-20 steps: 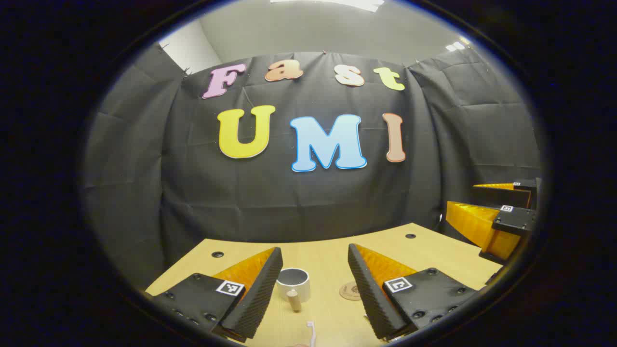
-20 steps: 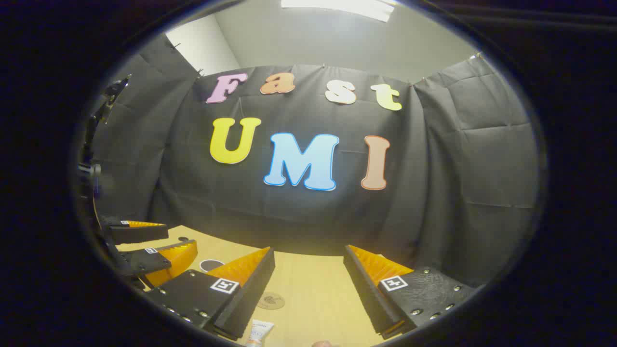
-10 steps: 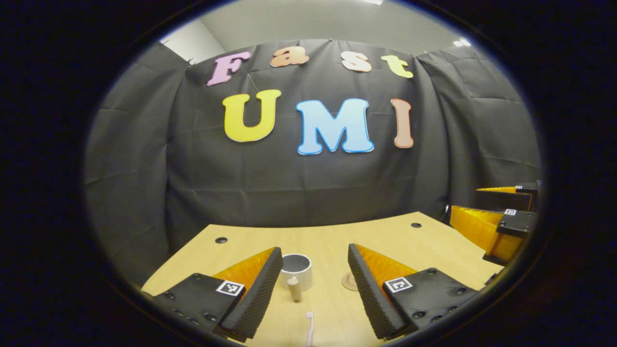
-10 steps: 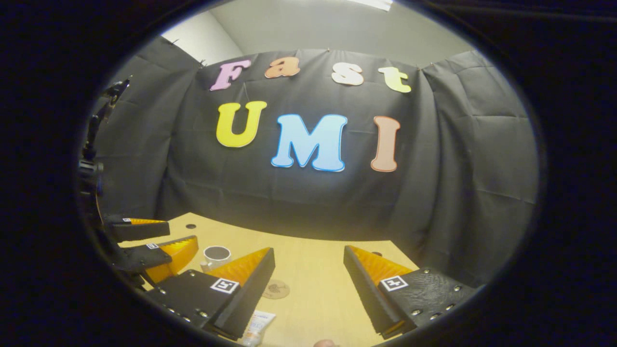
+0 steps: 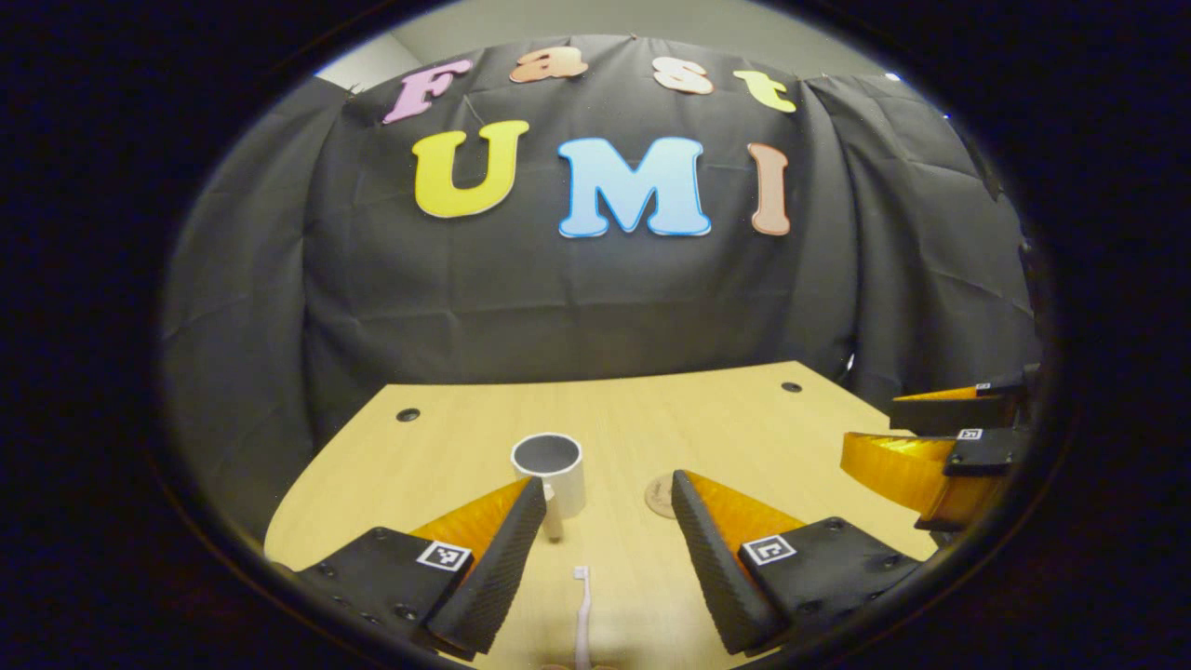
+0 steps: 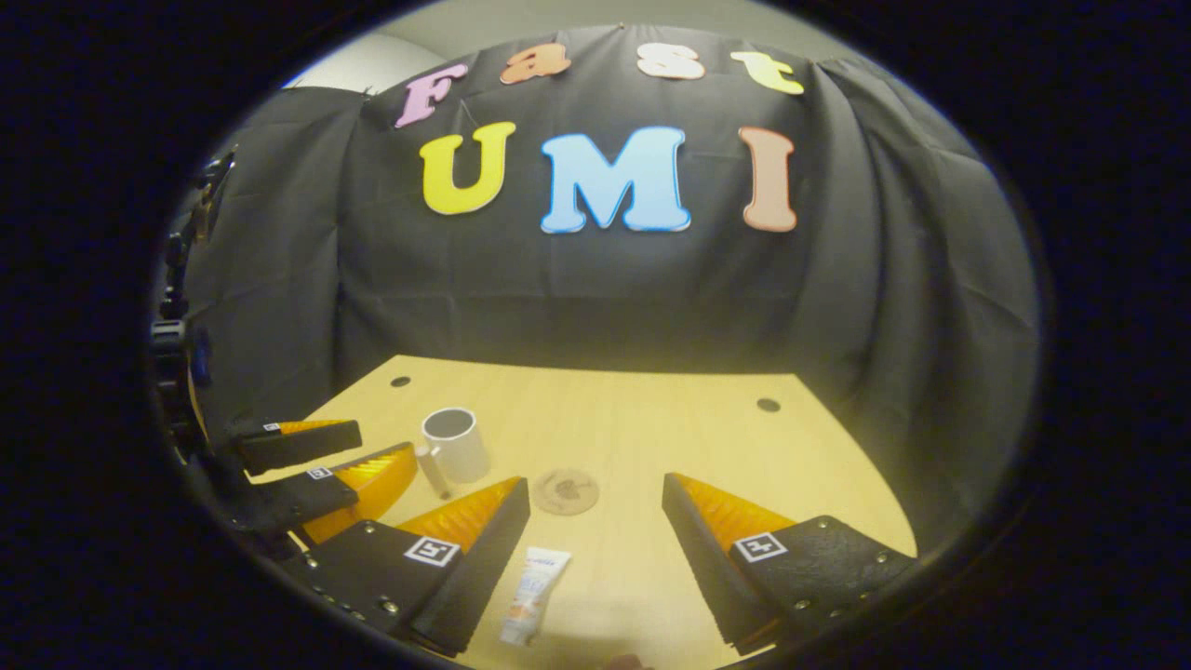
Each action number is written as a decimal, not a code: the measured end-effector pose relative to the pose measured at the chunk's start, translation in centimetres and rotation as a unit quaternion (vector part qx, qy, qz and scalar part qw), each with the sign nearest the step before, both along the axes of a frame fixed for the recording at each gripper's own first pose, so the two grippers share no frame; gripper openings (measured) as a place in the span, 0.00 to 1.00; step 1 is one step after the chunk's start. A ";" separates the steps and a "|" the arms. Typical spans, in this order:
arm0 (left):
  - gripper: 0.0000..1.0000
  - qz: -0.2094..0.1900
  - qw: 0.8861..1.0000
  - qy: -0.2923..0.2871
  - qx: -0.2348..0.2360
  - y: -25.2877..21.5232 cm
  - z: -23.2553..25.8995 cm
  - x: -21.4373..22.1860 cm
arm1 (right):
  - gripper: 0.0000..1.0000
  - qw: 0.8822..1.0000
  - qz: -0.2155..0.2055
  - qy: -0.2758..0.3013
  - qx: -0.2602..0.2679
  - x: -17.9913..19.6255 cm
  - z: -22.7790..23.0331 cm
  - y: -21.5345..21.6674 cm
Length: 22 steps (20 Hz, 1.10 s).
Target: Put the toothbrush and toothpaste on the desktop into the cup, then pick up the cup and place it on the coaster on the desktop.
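Note:
A white cup with a wooden handle stands on the wooden desktop. A pale toothbrush lies in front of it, between the fingers of my open left gripper, which hovers above the desk. A round cork coaster lies right of the cup. In the right gripper view the cup and coaster sit ahead. A white toothpaste tube lies between the fingers of my open right gripper. The left gripper appears at the left there, and the right gripper at the right edge of the left gripper view.
Small dark holes mark the desktop's far corners. The black cloth wall rises right behind the desk's far edge. A dark stand stands at the left edge of the right gripper view.
Both cameras have tilted downward, so more of the desk shows. The cup, coaster, toothbrush and toothpaste have come further into view. Both grippers stay open.

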<state>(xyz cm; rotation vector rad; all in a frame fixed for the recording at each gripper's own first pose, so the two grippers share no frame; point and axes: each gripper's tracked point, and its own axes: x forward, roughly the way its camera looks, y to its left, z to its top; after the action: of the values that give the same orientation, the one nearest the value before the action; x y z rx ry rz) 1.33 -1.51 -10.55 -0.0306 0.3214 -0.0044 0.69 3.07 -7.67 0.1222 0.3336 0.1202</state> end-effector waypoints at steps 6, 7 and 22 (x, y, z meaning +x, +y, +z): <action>0.91 0.003 0.992 0.120 -0.037 0.6 -6.8 -1.0 | 0.92 0.995 0.027 0.090 0.018 0.1 -3.7 2.1; 0.91 0.007 0.989 0.137 -0.046 0.6 -7.7 -1.2 | 0.93 0.994 0.029 0.100 0.015 0.2 -4.2 2.3; 0.92 0.008 0.909 0.408 -0.086 1.6 -19.1 -5.1 | 0.93 0.942 0.029 0.334 -0.004 0.0 -14.7 4.7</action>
<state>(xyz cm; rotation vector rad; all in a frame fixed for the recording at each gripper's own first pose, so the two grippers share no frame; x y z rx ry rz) -3.76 0.10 -29.63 -0.2135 1.1631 -0.0035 0.66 7.76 -22.37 0.1430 1.0172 0.1333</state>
